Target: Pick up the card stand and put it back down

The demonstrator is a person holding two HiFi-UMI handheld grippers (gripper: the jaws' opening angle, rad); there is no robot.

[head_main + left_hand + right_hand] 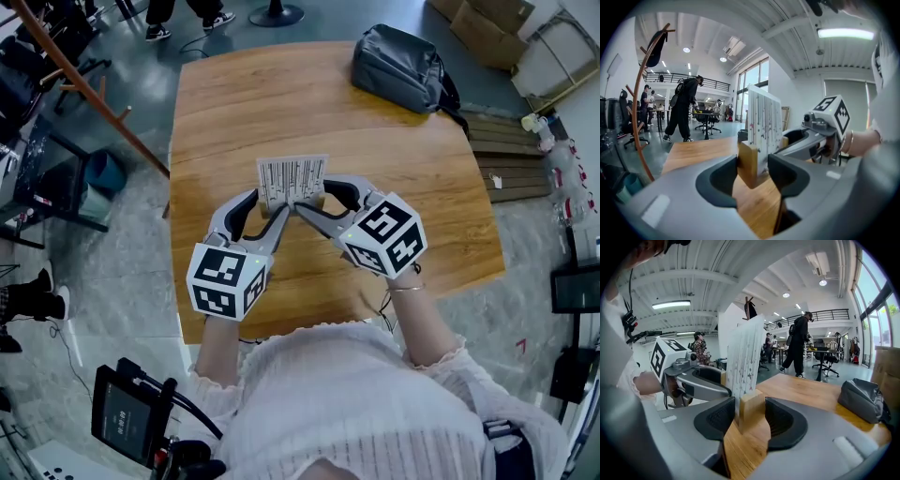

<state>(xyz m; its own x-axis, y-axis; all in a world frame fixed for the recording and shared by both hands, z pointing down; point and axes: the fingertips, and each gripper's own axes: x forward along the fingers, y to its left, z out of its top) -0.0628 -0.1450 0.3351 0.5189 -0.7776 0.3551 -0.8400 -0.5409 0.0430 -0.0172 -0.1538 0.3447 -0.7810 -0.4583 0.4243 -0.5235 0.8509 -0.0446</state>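
Note:
The card stand (292, 178) is a small wooden block holding an upright white card with thin dark stripes, at the middle of the wooden table (234, 103). My left gripper (270, 204) is shut on its left end, and the block (749, 164) fills the gap between the pads. Opposite it, my right gripper (314, 199) is shut on the right end, pads against the block (751, 409). Each gripper shows in the other's view, the right gripper (806, 140) and the left gripper (701, 380). Whether the block rests on the table or hangs just above it I cannot tell.
A grey bag (398, 67) lies at the table's far right corner. A wooden coat rack (84, 89) stands off the left edge. Cardboard boxes (487, 28) sit on the floor beyond the bag. People walk (799, 345) in the background.

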